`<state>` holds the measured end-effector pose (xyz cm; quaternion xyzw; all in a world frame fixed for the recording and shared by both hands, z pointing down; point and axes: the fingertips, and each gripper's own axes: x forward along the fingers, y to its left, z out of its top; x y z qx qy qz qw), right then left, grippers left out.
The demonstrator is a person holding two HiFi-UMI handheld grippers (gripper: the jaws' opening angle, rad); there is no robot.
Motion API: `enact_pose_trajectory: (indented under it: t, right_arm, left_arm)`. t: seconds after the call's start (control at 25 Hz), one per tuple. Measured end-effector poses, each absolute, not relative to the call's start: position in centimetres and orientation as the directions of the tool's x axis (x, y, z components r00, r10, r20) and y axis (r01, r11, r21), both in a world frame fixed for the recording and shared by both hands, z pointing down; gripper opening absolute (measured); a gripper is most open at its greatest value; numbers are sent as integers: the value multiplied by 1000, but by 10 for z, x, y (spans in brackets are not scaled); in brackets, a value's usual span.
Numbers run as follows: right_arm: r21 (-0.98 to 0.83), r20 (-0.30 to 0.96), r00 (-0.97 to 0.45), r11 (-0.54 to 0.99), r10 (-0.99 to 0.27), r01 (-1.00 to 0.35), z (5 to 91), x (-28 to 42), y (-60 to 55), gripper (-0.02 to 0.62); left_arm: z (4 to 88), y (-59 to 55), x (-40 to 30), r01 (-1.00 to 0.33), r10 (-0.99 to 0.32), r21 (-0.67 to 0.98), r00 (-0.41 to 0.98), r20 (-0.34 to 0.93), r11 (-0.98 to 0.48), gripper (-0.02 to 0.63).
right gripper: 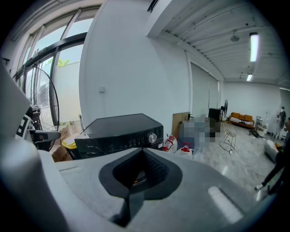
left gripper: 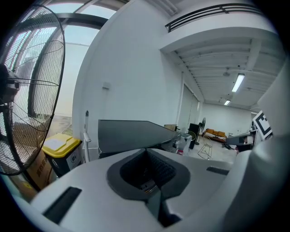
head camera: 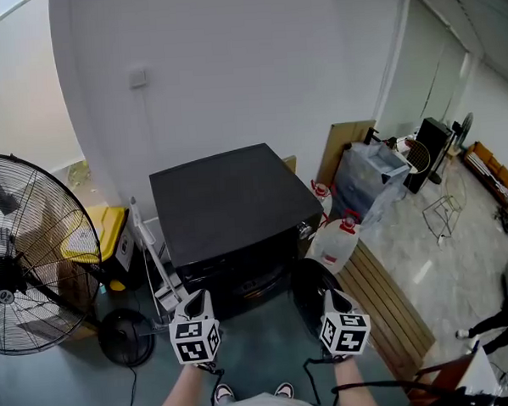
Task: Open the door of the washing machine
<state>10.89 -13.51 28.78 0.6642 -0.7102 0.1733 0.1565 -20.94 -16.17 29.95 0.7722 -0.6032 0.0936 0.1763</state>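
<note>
A: L gripper (head camera: 197, 301) – how's it looking?

B: Jaws are sitting pressed together w/ nothing btw them. It's pointing a bit downward at the black washing machine (head camera: 233, 203), which is standing straight ahead of its tips, near but not touching.

A: And the R gripper (head camera: 335, 297)?

B: Same deal: jaws are meeting along one seam and aren't gripping anything. It's hovering level w/ the L one, the two well apart and both aiming at the machine front.

A: Where's the door sitting?

B: In the head view a dark round panel (head camera: 313, 284) is showing just ahead of the R gripper's tips and slightly to their left. It looks like the door (head camera: 313, 284) standing swung out from the front, tho I'm not seeing the hinge clearly. Neither gripper is touching it.

A: Anything on the control strip?

B: A silver knob (right gripper: 153, 137) is showing in the R gripper view, ahead of and above the jaws, at the right end of the front panel.

A: What's lying around the tools?

B: Left of the L gripper a big floor fan (head camera: 27, 252) is standing, w/ a yellow-lidded bin (head camera: 98, 231) beyond it beside the machine. Ahead and right of the R gripper, white jugs w/ red caps (head camera: 334, 243) are sitting by the machine's corner, and a wooden slatted pallet (head camera: 386, 301) is lying on the floor to that gripper's right. Person's shoes (head camera: 221, 393) are showing below, btw both grippers.
</note>
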Motion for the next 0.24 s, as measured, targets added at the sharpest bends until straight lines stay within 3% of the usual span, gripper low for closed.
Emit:
enact_pose_trajectory:
  t: [0.24]
  right_arm:
    - [-36,449,-65,54,-891,-998,288,109,-128,5]
  left_arm:
    - [298,-157,-206,-964,-899,157,258,354,-215,6]
